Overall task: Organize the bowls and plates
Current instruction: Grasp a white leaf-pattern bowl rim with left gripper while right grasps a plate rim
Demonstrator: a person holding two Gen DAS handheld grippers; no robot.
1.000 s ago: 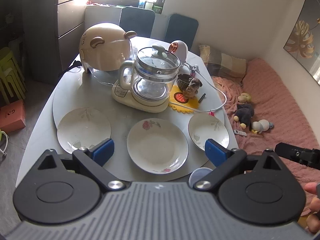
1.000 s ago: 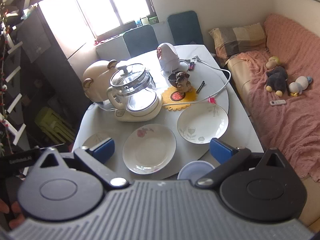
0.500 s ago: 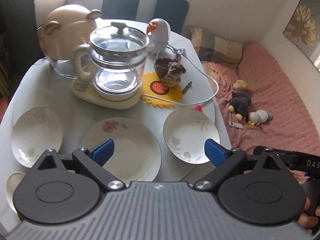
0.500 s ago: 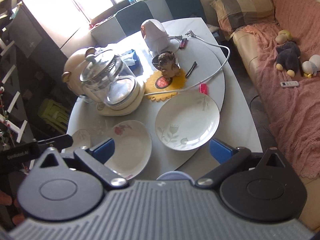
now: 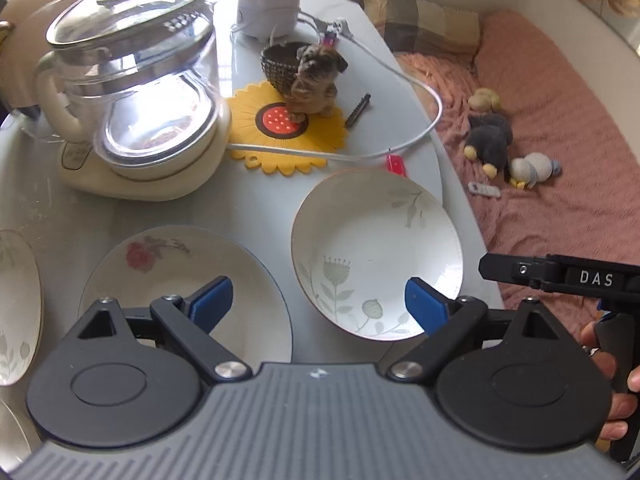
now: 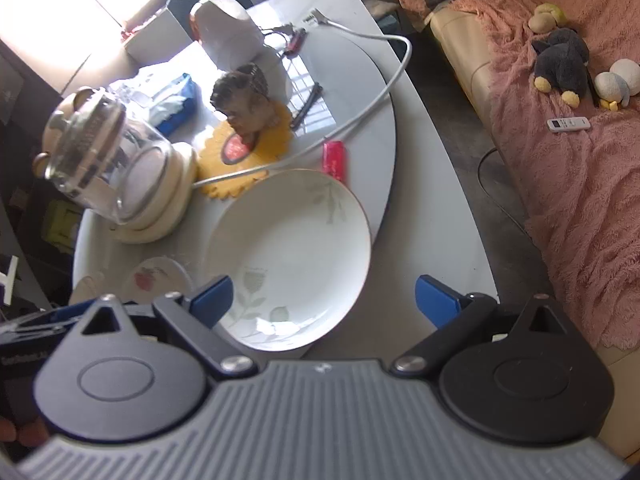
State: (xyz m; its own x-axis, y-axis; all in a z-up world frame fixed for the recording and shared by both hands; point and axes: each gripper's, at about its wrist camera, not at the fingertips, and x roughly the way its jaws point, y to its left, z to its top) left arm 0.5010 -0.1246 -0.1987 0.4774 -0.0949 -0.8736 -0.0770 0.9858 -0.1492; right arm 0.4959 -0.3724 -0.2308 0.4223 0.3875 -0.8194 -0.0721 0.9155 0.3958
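1. Left gripper point(image 5: 319, 303): jaws spread wide, nothing between them. It hangs above the near edge of the table point(image 5: 256, 200), between the rose plate point(image 5: 180, 280) and the leaf plate point(image 5: 376, 252).
2. Right gripper point(image 6: 324, 300): jaws likewise spread wide and empty, over the near rim of the leaf plate point(image 6: 288, 256). Its left blue pad point(image 6: 210, 300) overlaps the rim in view; contact cannot be told.
3. Leaf plate: lies flat near the table's right-hand edge, shallow dish form, thin raised rim. Judged glazed ceramic, so stiff, moderately heavy, slick and breakable.
4. Suggested hold: pinch the near rim, one finger above and one below, close to the table edge where the underside may be reachable. A grip on glaze could slip if the plate tilts.
5. Rose plate: just left of the leaf plate, not touching. A third plate point(image 5: 16, 304) shows at the far left edge.
6. Further back: a glass kettle point(image 5: 132, 92) on its base and a white cable point(image 5: 400, 140) running just behind the leaf plate; both are snag risks on lifting.
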